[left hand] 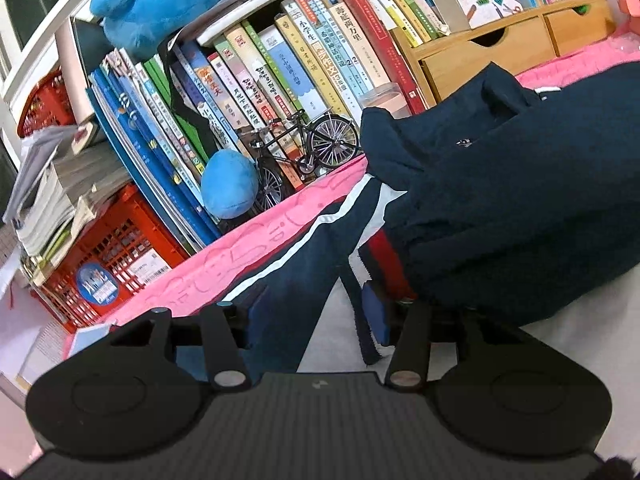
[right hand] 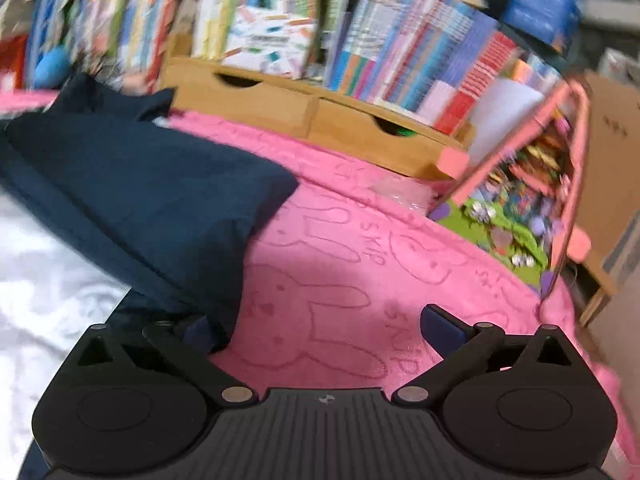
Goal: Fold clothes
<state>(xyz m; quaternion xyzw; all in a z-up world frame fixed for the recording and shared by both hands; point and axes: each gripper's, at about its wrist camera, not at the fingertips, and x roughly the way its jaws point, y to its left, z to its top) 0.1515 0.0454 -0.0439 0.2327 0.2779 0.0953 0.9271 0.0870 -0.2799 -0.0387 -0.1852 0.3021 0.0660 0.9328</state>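
A navy jacket [left hand: 500, 200] with white stripes and a red lining lies bunched on a pink blanket [left hand: 248, 252] and a white sheet. One striped panel [left hand: 296, 280] runs down between the fingers of my left gripper [left hand: 316, 312]. The jaws stand apart, with white sheet showing beside the ribbed hem, so the pads do not press the cloth. In the blurred right wrist view the navy jacket [right hand: 132, 200] lies at the left. My right gripper [right hand: 320, 332] is open wide over the pink blanket [right hand: 340, 264], its left fingertip [right hand: 196, 332] at the jacket's edge.
Rows of books [left hand: 280, 68] line the back, with a blue plush toy [left hand: 228, 184], a model bicycle [left hand: 308, 148] and a red crate [left hand: 116, 256] at the left. A wooden drawer unit [right hand: 312, 120] and a pink-framed colourful box [right hand: 532, 200] stand at the blanket's far right.
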